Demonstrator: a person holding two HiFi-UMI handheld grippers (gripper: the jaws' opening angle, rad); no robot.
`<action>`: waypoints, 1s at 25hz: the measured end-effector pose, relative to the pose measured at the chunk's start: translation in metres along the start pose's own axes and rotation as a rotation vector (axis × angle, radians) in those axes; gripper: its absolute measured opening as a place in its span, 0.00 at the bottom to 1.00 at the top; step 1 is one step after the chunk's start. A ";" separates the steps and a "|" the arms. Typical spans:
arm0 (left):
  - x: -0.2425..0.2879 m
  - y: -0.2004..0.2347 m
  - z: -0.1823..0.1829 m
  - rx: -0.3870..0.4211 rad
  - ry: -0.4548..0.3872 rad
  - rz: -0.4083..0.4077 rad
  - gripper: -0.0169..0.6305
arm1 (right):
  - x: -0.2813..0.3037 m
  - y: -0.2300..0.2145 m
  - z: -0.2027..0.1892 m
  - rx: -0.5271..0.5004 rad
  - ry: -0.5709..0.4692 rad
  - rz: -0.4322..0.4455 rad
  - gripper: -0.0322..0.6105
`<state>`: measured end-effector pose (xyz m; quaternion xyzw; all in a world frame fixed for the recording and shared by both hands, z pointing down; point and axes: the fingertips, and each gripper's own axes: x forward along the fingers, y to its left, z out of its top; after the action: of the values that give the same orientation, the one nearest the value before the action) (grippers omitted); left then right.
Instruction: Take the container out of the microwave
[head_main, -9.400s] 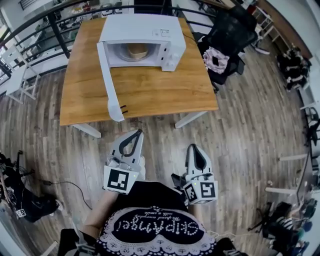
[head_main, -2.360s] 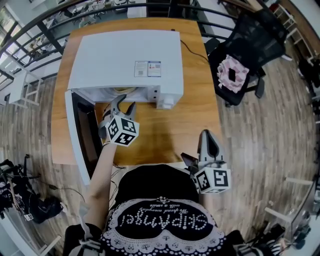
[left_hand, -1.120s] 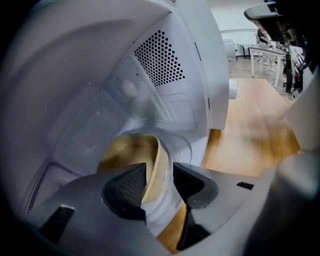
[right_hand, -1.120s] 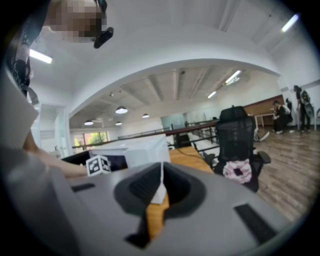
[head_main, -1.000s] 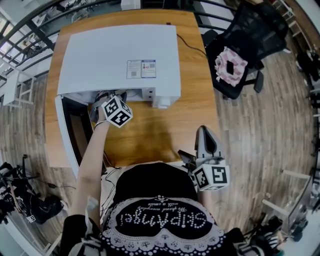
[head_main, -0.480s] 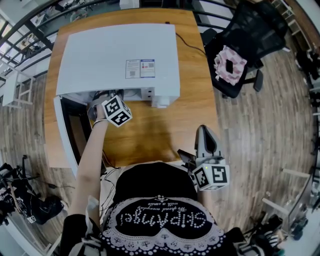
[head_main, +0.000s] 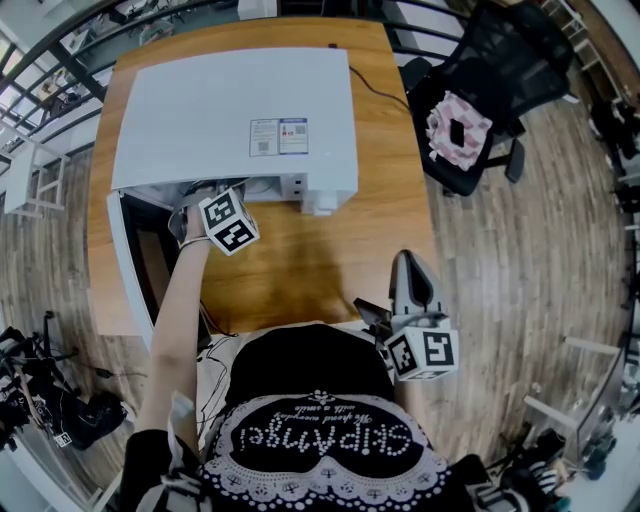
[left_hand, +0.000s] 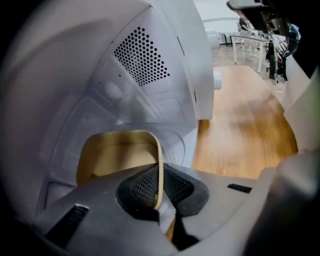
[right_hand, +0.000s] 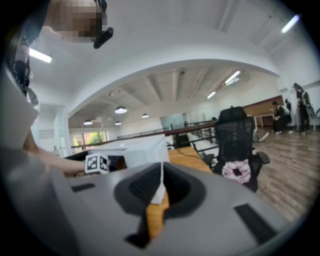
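Head view: one microwave (head_main: 235, 115) on worktop (head_main: 385, 215); my left gripper (head_main: 205, 200) inside, right gripper (head_main: 408, 264) well apart.
Left gripper view: my jaws clamped on rim of one tan container (left_hand: 117, 160), inside microwave.
Right gripper view: my jaws together.

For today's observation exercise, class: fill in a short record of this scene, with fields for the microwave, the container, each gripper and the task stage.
microwave: white, on wooden table, door swung open
container: tan, inside the microwave cavity
left gripper: reaching into the cavity, jaws shut on the container's rim
right gripper: jaws together, empty, near the person's body
stage: container gripped, not yet out
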<state>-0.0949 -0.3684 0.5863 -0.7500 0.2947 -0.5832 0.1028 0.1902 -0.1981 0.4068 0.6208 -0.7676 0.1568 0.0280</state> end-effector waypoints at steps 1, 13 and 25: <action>-0.002 0.000 0.001 -0.005 -0.005 -0.005 0.07 | 0.000 0.000 0.000 0.000 0.000 0.002 0.11; -0.021 -0.015 0.002 -0.020 -0.013 -0.074 0.07 | -0.003 0.004 0.000 -0.004 -0.009 0.021 0.11; -0.049 -0.034 0.001 -0.049 -0.024 -0.082 0.07 | -0.012 0.006 0.003 -0.011 -0.025 0.053 0.11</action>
<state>-0.0897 -0.3136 0.5635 -0.7708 0.2767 -0.5703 0.0639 0.1878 -0.1864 0.4002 0.6018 -0.7851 0.1454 0.0177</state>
